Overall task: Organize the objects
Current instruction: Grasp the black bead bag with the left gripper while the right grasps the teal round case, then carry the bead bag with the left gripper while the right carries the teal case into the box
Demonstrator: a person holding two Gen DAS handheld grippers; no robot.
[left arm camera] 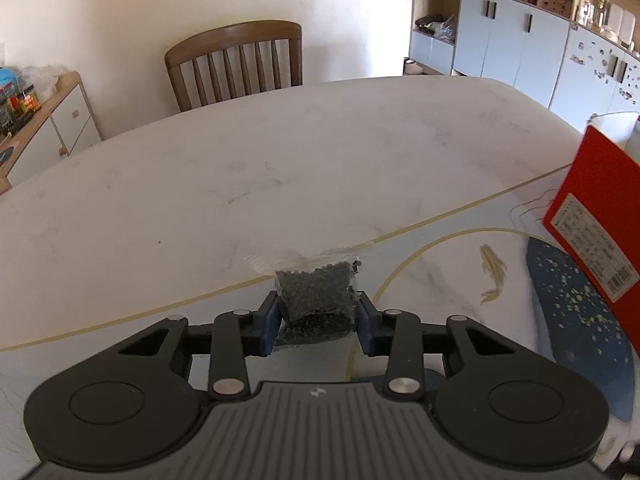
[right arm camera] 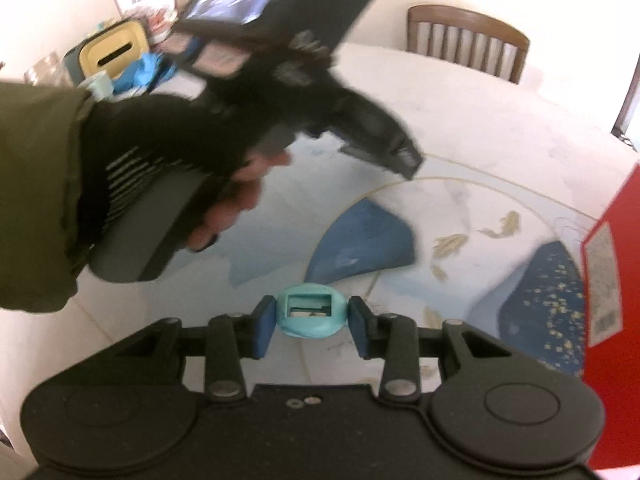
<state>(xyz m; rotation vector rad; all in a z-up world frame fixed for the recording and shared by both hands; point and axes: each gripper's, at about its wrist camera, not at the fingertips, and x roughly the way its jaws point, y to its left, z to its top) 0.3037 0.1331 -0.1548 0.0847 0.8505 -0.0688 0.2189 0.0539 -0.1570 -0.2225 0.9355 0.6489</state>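
Left hand-held gripper (left arm camera: 318,322) clamped on small clear bag of dark granules (left arm camera: 316,294), pads squeezing both sides, bag top poking out ahead of the tips. Right hand-held gripper (right arm camera: 310,320) clenched on small teal plastic piece (right arm camera: 311,314) with a rectangular slot facing up, pinched across its width. Both items apparently off the worktop (left arm camera: 200,184), probably picked up for sorting. Red box (left arm camera: 596,220) close to right of both grippers, open top visible, likely the drop spot but unconfirmed. Gloved hand (right arm camera: 168,168) with the other gripper up-left of the right one, blurred. White marble-look worktop with blue patches and gold fish print just ahead. Wooden chair (left arm camera: 236,64) at far edge, grey cabinets (left arm camera: 512,44) far right, cluttered shelves.
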